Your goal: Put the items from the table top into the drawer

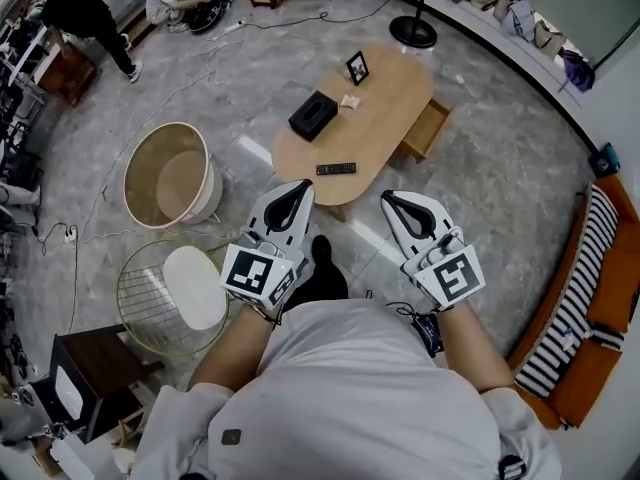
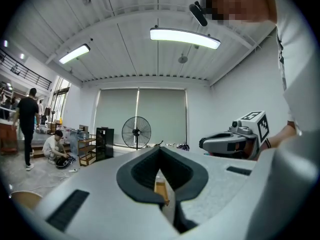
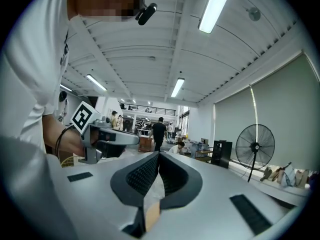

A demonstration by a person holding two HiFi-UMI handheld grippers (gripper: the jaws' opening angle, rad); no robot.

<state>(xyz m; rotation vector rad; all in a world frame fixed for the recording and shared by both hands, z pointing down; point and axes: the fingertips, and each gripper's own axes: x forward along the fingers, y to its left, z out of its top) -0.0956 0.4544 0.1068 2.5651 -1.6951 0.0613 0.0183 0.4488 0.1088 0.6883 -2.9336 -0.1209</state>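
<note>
We hold the left hand-held gripper [image 1: 297,190] and the right hand-held gripper [image 1: 393,200] side by side just short of the near edge of the oval wooden counter [image 1: 390,98], both pointing towards it. In each gripper view the two jaws meet at their tips with nothing between them, so both are closed and empty.

On the counter, a black tissue box [image 1: 313,115] sits near the middle. A dark remote [image 1: 336,169] lies at the near edge, closest to our grippers. A small picture frame [image 1: 357,67] stands towards the far end, and a small pale item [image 1: 349,101] rests just beside the tissue box. The drawer [image 1: 428,130] juts open from the counter's right side. A round tub [image 1: 170,175] stands on the floor to the counter's left.
</note>
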